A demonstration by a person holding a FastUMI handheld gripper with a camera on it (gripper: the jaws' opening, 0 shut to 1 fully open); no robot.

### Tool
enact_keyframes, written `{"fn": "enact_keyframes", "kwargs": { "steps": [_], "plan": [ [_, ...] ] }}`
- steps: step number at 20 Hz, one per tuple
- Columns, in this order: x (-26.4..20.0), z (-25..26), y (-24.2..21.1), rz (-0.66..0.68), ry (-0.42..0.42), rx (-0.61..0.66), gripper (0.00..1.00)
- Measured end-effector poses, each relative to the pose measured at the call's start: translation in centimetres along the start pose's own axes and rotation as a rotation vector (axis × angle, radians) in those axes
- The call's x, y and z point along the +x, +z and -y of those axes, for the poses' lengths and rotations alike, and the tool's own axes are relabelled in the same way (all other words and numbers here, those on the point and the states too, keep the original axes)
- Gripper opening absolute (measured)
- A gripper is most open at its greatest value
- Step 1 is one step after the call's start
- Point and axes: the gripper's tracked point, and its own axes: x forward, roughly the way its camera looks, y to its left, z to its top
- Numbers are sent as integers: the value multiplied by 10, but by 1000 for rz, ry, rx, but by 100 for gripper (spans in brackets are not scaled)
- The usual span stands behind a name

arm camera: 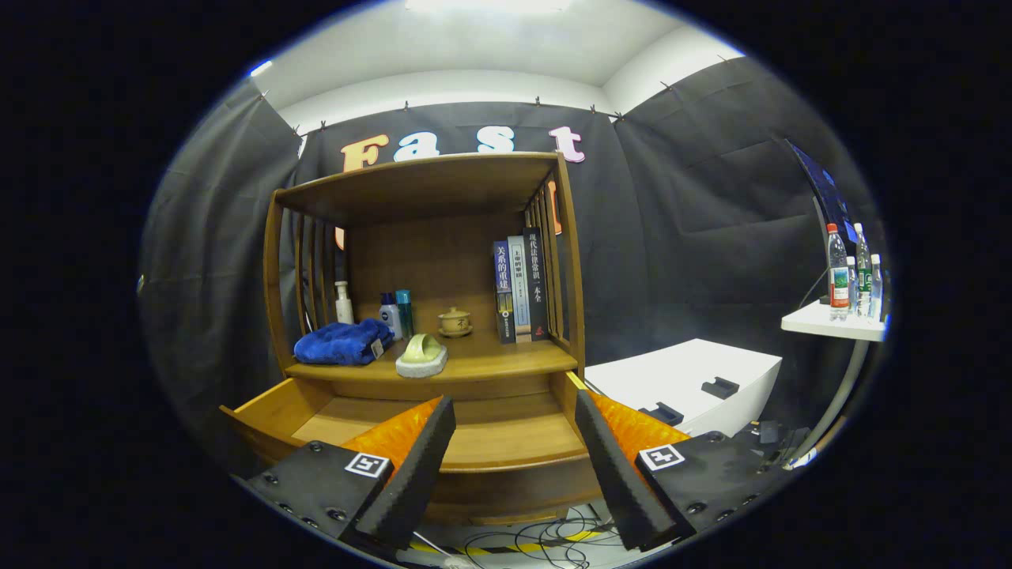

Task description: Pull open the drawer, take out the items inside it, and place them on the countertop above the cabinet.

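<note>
The hand-held gripper [514,458] hung with its two fingers spread wide apart and nothing between them, just in front of the pulled-out wooden drawer [474,442] of a brown wooden cabinet [569,261]. The drawer stood open, and the part of its floor that could be seen between and beyond the fingers was bare board. Directly above the drawer, on the wooden counter [506,359] of the cabinet, lay a crumpled blue cloth [341,342] and, just beside it, a pale green slipper [421,356]. Behind these stood a white pump bottle [343,303], a small white and blue bottle [390,314] touching a teal one [405,312], and a tan lidded ceramic cup [455,321]. A row of upright books [522,284] leaned against the slatted side of the cabinet. Off beyond the cabinet sat a white box [688,379], and farther still a white side table [830,322] carrying several clear plastic water bottles [850,273]. Dark cables [538,541] trailed over the floor beneath the fingers.
</note>
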Motion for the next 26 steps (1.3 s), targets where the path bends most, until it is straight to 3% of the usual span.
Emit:
{"fn": "enact_keyframes", "kwargs": {
  "steps": [13,26],
  "plan": [
    [-7,0,-79,-121,-9,31,99],
    [15,-14,-75,-138,24,21,98]
  ]
}}
